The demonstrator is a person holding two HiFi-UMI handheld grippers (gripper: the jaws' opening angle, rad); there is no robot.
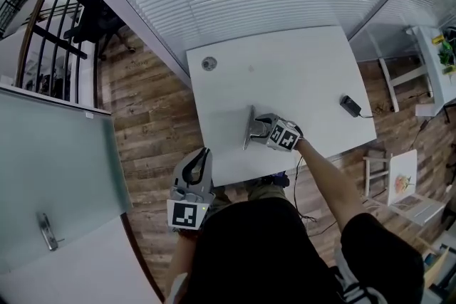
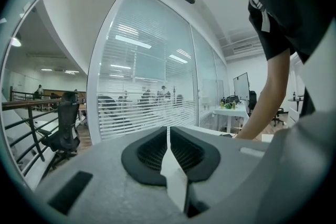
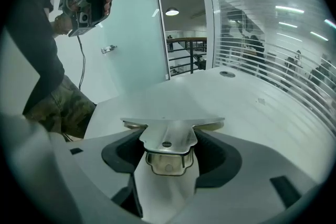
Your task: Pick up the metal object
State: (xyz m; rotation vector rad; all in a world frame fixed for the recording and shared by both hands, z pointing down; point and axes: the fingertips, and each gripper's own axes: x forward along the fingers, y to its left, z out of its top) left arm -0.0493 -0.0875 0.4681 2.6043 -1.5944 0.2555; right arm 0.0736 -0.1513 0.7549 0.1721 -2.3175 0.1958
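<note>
My right tool (image 3: 168,144) is clamped on the metal object (image 1: 249,127), near the front edge of the desk (image 1: 285,67). My left tool (image 2: 168,136) is closed and empty. The hold looks confined to the narrow stem, so I fear the wide plate could pivot or slip when lifted

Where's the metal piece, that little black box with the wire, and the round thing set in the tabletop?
metal object (image 3: 168,134): right gripper view, its flat shiny plate.
black box (image 1: 350,105): head view, its top.
round cap (image 1: 208,63): head view, its centre.
</note>
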